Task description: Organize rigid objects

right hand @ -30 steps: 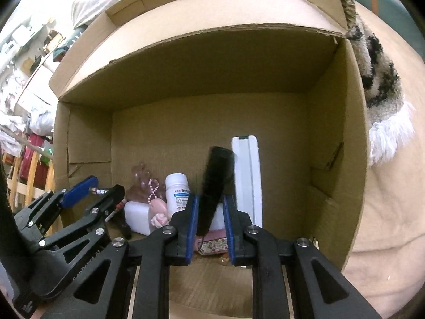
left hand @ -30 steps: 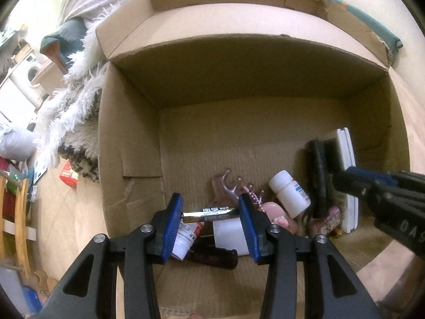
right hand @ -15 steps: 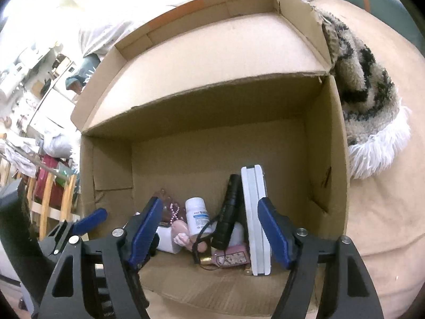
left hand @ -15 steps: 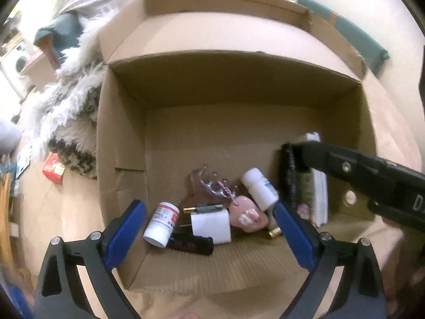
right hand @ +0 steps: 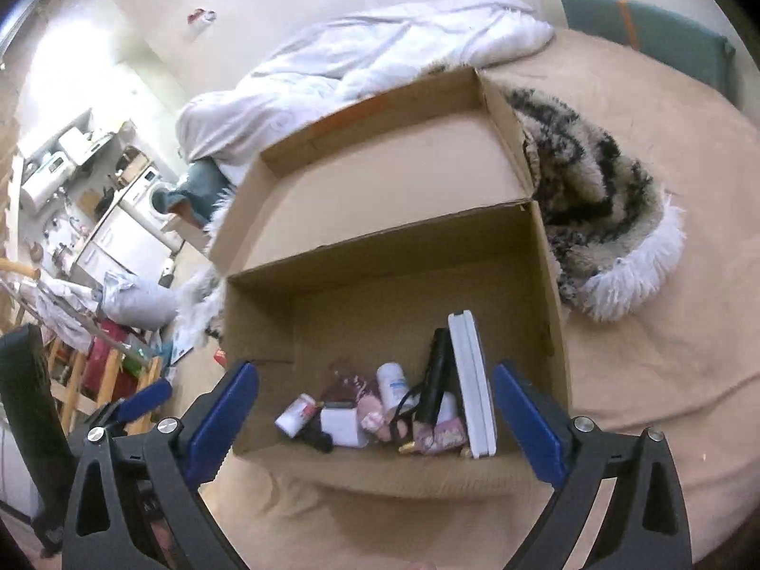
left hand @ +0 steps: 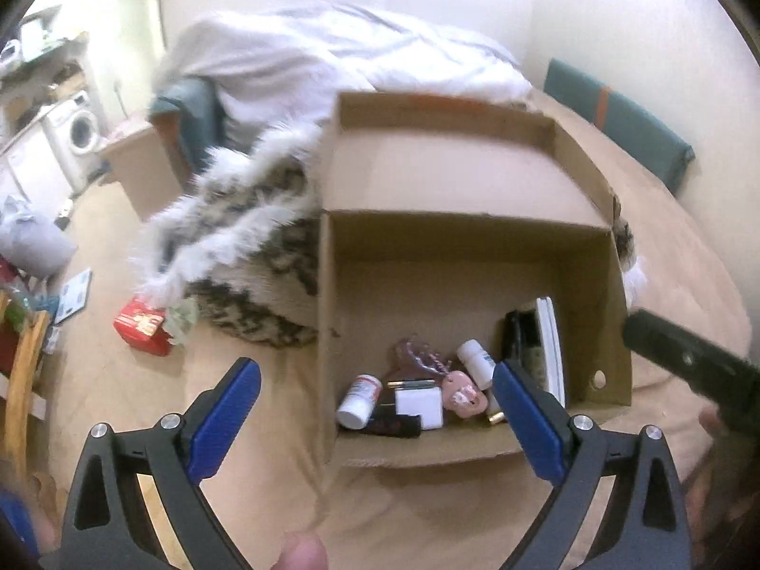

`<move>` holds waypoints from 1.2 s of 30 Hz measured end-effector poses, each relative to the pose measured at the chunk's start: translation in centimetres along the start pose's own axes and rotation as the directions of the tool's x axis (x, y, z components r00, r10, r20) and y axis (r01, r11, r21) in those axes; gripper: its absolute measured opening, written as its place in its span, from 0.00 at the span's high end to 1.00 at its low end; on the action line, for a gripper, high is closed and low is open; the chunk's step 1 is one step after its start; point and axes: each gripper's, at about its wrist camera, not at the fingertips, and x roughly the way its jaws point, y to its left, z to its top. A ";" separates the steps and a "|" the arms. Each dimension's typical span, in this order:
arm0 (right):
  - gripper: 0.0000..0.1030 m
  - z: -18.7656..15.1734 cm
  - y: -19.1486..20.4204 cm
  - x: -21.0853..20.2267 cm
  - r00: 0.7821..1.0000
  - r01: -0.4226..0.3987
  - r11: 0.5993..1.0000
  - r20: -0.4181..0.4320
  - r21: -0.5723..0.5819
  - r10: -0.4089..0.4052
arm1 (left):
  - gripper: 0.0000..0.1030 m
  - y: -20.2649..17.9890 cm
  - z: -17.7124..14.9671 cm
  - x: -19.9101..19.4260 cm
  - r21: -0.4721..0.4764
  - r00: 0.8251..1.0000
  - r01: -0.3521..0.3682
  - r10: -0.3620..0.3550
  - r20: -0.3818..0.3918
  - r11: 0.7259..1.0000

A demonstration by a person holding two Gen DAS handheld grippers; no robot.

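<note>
An open cardboard box (left hand: 470,266) (right hand: 546,294) stands on a tan bedspread. Inside lie small rigid things: two white pill bottles (left hand: 359,401) (right hand: 393,384), a white cube (left hand: 419,407) (right hand: 339,425), a gold pen (left hand: 412,383), a black flashlight (right hand: 434,382) leaning on a white flat case (right hand: 470,382) (left hand: 551,346), and pink trinkets (left hand: 463,394). My left gripper (left hand: 375,418) is open and empty, held back above the box's near left corner. My right gripper (right hand: 375,415) is open and empty, above the box's near edge.
A furry black-and-white blanket (right hand: 598,218) (left hand: 247,247) lies behind and beside the box. A white duvet (left hand: 332,57) is at the back. A red packet (left hand: 141,327) lies on the bed to the left. The right gripper's body (left hand: 688,361) shows at the right of the left wrist view.
Both grippers opened: the left let go of the gold pen, the right let go of the black flashlight. Both then pulled back and up, away from the box.
</note>
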 end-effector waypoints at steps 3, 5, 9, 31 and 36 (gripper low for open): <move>0.00 -1.2 0.7 -1.7 1.000 0.008 0.999 0.029 -0.035 -0.007 | 0.05 1.0 -0.9 -1.6 -0.037 1.000 -0.013 0.013 0.008 0.999; 0.00 -2.0 1.0 -2.8 0.999 0.021 0.998 0.049 -0.057 -0.018 | 0.05 1.3 -1.6 -2.3 -0.047 1.000 -0.021 0.022 0.012 0.999; 0.00 -3.7 1.7 -4.0 0.997 0.053 0.993 0.060 -0.103 -0.047 | 0.05 1.2 -3.4 -4.1 -0.014 0.998 -0.038 0.039 0.048 0.999; 0.00 -5.8 0.9 -3.0 0.989 0.109 0.988 0.110 -0.108 -0.097 | 0.00 2.0 -4.7 -2.0 -0.080 0.999 0.004 -0.002 0.034 0.997; 0.00 -5.9 0.9 -2.7 0.990 0.119 0.986 0.095 -0.114 -0.108 | 0.00 2.3 -4.7 -1.7 -0.101 1.000 0.009 -0.007 0.019 0.995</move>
